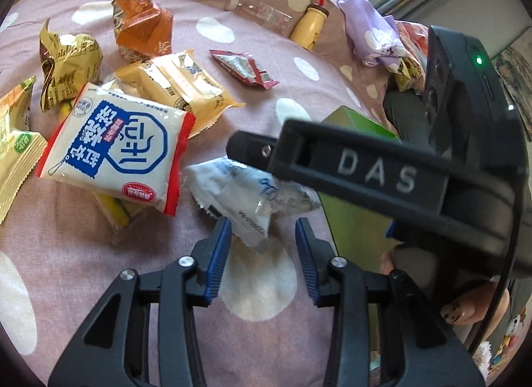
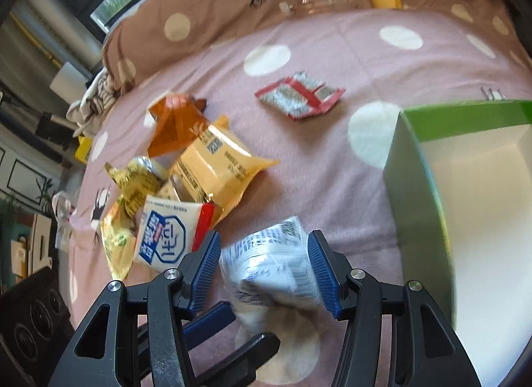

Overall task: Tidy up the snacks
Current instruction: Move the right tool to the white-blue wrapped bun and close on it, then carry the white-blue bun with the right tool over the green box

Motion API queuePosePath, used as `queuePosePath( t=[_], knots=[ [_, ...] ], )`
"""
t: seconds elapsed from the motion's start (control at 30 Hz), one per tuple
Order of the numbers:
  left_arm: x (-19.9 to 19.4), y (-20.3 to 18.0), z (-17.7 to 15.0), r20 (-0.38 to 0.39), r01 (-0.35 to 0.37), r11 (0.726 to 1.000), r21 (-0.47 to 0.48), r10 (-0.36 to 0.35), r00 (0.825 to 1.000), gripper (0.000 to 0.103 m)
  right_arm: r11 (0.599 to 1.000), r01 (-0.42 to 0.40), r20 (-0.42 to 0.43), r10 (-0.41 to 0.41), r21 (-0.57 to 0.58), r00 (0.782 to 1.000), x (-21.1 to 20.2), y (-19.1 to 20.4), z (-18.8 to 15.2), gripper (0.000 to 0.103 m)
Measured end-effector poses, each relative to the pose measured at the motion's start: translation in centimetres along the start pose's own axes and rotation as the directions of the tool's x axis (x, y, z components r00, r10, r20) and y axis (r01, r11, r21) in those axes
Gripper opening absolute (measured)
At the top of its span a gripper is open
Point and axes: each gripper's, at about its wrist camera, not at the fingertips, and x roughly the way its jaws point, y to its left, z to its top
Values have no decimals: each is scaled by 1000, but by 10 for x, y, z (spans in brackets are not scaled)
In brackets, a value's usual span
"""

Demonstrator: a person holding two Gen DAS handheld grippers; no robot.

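Note:
A crumpled white snack packet with blue print [image 2: 272, 260] lies on the pink dotted bedsheet. My right gripper [image 2: 264, 267] is shut on it, a blue pad against each side. In the left wrist view a corner of the same packet [image 1: 246, 200] reaches between the pads of my left gripper [image 1: 262, 244], which stands open with a gap on the right side. The right gripper's black finger [image 1: 252, 152] comes in from the right over the packet. An open green box [image 2: 415, 187] with a white inside sits just right of the packet.
A heap of snacks lies to the left: a white, blue and red packet [image 1: 116, 154], a yellow pack [image 1: 179, 87], an orange bag [image 1: 143, 27], a gold bag [image 1: 66, 61]. Further back are a red-silver sachet [image 1: 246, 67], a clear bottle [image 1: 262, 16] and a yellow bottle [image 1: 311, 27].

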Motion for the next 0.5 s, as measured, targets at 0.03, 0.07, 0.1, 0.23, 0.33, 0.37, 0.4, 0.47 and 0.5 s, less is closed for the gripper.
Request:
queuePosePath(
  t=[0.03, 0.07, 0.1, 0.23, 0.33, 0.37, 0.4, 0.47, 0.5],
  knots=[
    [1, 0, 0, 0, -10, 1000, 6, 10, 1000, 37, 1000, 5, -11, -5, -2, 1000, 1, -1, -1, 56],
    [3, -1, 0, -2, -19, 1000, 12, 19, 1000, 36, 1000, -3, -11, 3, -1, 1000, 1, -1, -2, 56],
    [4, 0, -1, -3, -28, 999, 16, 28, 1000, 36, 1000, -18, -14, 18, 2, 1000, 1, -3, -4, 56],
    [11, 7, -1, -14, -40, 999, 3, 40, 999, 31, 999, -42, -31, 42, -1, 999, 2, -3, -10, 56],
    [15, 11, 0, -18, -28, 1000, -3, 28, 999, 31, 999, -49, -34, 49, 17, 998, 4, -7, -12, 56],
    [15, 10, -1, -17, -28, 1000, 4, 28, 999, 31, 998, -53, -34, 54, 20, 998, 5, -7, -12, 57],
    [14, 10, -1, -15, -29, 1000, 8, 29, 999, 30, 998, -55, -30, 56, 19, 998, 5, -7, -13, 57],
    [13, 9, -2, -10, -28, 1000, 14, 28, 1000, 30, 998, -58, -18, 58, 22, 998, 2, -7, -16, 56],
    [13, 8, -2, -10, -27, 1000, 16, 27, 1000, 30, 998, -59, -14, 59, 22, 998, 1, -6, -16, 56]
  ],
)
